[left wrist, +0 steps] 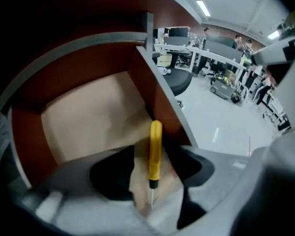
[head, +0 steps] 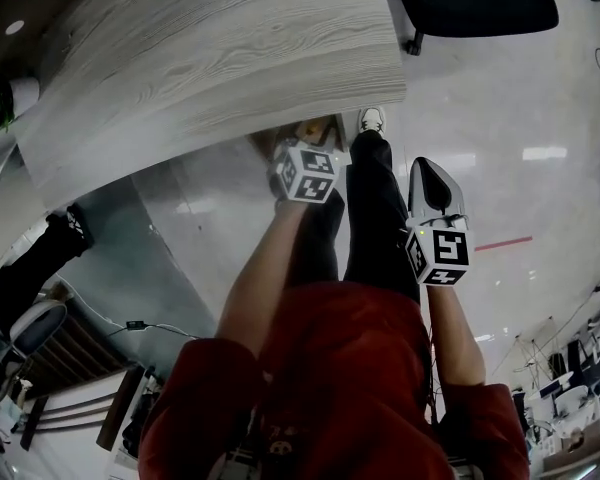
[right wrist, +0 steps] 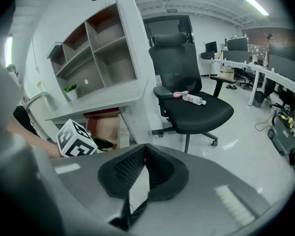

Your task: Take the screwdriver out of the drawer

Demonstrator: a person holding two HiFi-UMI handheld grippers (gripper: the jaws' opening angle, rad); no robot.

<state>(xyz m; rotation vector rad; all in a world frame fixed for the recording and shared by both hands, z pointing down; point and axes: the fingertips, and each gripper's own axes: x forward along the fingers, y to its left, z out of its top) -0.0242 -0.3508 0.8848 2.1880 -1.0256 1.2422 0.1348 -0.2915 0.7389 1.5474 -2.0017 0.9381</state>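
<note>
A yellow-handled screwdriver point(left wrist: 155, 149) lies on the pale floor of the open drawer point(left wrist: 88, 114), its thin shaft pointing back at me. My left gripper point(left wrist: 153, 170) is open inside the drawer, one black pad on each side of the screwdriver and apart from it. In the head view only its marker cube point(head: 305, 173) shows, at the drawer point(head: 315, 128) under the desk edge. My right gripper point(right wrist: 145, 150) is shut with nothing in it. It hangs beside the person's leg as the right gripper point(head: 432, 190), away from the drawer point(right wrist: 105, 127).
A wood-grain desk top point(head: 220, 58) overhangs the drawer. A black office chair point(right wrist: 191, 112) carrying two bottles point(right wrist: 192, 99) stands to the right on the glossy floor. Grey wall shelves point(right wrist: 98, 48) rise above the desk. The person's dark-trousered legs point(head: 375, 208) stand between the grippers.
</note>
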